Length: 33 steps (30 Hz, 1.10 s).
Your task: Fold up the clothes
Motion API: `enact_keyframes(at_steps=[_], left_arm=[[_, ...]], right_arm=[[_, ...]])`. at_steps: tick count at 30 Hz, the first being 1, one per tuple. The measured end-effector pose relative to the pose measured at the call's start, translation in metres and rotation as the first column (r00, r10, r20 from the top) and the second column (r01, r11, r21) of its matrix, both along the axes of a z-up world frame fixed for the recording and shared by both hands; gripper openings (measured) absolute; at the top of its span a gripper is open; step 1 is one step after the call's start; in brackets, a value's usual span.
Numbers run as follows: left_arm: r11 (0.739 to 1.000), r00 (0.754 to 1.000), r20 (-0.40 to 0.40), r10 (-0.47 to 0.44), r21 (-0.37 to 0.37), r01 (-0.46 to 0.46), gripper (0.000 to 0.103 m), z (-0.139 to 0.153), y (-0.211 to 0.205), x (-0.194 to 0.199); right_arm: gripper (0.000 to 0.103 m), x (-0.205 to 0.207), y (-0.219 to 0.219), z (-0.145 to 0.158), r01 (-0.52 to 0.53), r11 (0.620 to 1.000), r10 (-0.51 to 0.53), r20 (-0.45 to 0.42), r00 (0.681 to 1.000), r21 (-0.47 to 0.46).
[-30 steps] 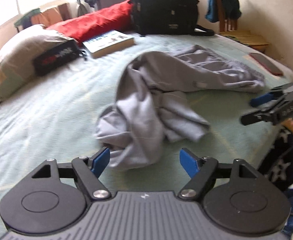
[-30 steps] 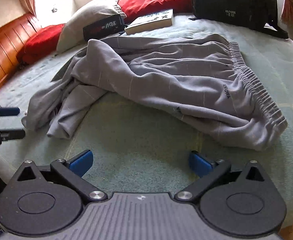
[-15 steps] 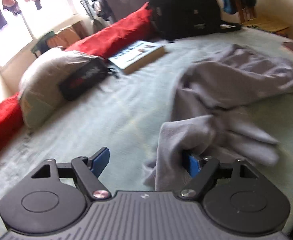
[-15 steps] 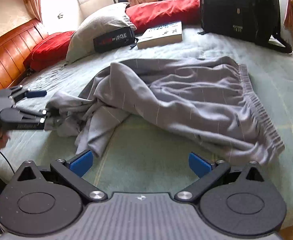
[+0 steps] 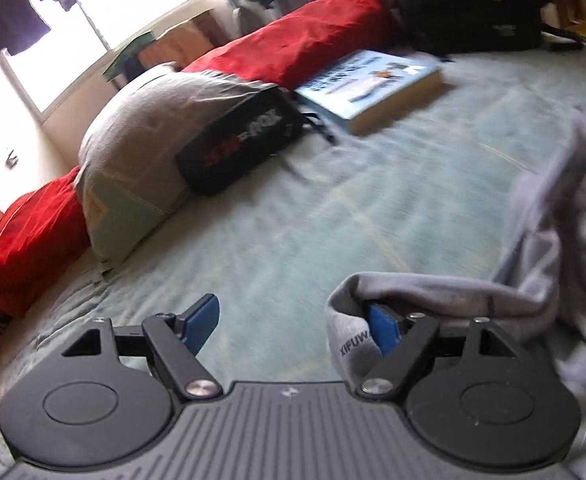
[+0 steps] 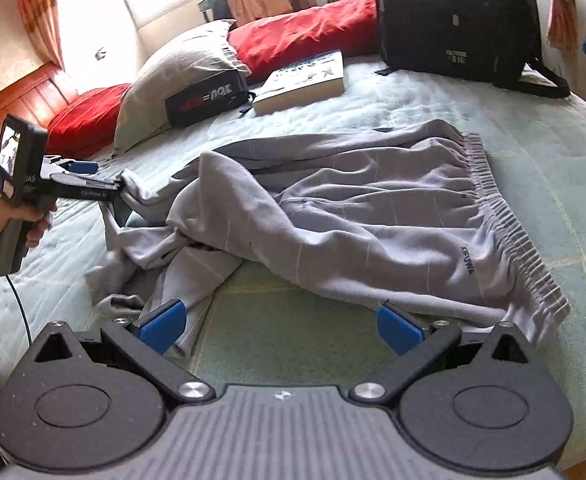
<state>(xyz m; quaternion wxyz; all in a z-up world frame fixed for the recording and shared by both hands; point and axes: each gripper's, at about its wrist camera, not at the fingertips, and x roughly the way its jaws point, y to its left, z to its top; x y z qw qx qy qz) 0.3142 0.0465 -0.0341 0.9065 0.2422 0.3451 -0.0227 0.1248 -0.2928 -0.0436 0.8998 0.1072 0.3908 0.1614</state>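
Grey track pants (image 6: 353, 216) lie crumpled across the pale green bed cover (image 6: 277, 344), elastic waistband (image 6: 505, 232) to the right. In the right wrist view a hand holds my left gripper (image 6: 103, 180) at the left, at one leg end. In the left wrist view my left gripper (image 5: 289, 312) stands open; the hem of that leg (image 5: 433, 292), with printed letters, is hooked over its right finger and not pinched. My right gripper (image 6: 281, 316) is open just above the bed at the pants' near edge, nothing between its pads.
At the head of the bed lie a grey pillow (image 5: 141, 152), a black pouch (image 5: 241, 148), a thick book (image 5: 377, 88) and a red bolster (image 5: 301, 48). A black backpack (image 6: 453, 20) stands at the far right. A wooden headboard (image 6: 21, 96) runs along the left.
My left gripper reached the crumpled leg, caught the hem over its right finger and swept left, drawing that leg out across the bed. The right gripper rose slightly.
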Motion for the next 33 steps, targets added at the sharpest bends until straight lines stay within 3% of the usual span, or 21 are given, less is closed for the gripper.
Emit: enact_keyframes(at_steps=[5, 13, 18, 22, 25, 29, 33], left_arm=[[0.997, 0.997, 0.020, 0.068, 0.026, -0.068, 0.080, 0.006, 0.009, 0.040], [0.985, 0.984, -0.051, 0.168, -0.020, -0.169, 0.079, -0.010, 0.025, 0.097], [0.994, 0.993, -0.076, 0.086, -0.057, -0.091, 0.078, -0.017, 0.010, 0.068], [0.983, 0.992, -0.124, 0.036, -0.174, -0.057, 0.079, -0.006, 0.002, 0.030], [0.969, 0.984, -0.177, -0.029, -0.246, -0.016, 0.086, -0.003, -0.012, 0.002], [0.981, 0.972, -0.234, 0.001, -0.190, -0.047, 0.086, -0.014, -0.036, -0.014], [0.964, 0.962, -0.258, 0.094, -0.220, -0.153, 0.086, -0.024, -0.043, -0.008]], right_arm=[[0.103, 0.001, -0.001, -0.002, 0.009, 1.000, -0.009, -0.006, 1.000, -0.008], [0.103, 0.000, -0.007, -0.004, 0.053, 0.998, -0.052, -0.020, 0.998, 0.016], [0.103, 0.000, -0.006, -0.004, 0.047, 0.998, -0.046, -0.023, 0.999, 0.029], [0.103, -0.004, -0.003, 0.000, 0.028, 0.998, -0.028, -0.006, 1.000, 0.051], [0.103, -0.009, -0.001, 0.000, 0.015, 0.997, -0.015, -0.001, 1.000, 0.069], [0.103, -0.016, -0.003, -0.002, 0.016, 0.993, -0.015, -0.011, 1.000, 0.114], [0.103, -0.027, -0.009, -0.002, 0.023, 0.988, -0.023, -0.006, 1.000, 0.154]])
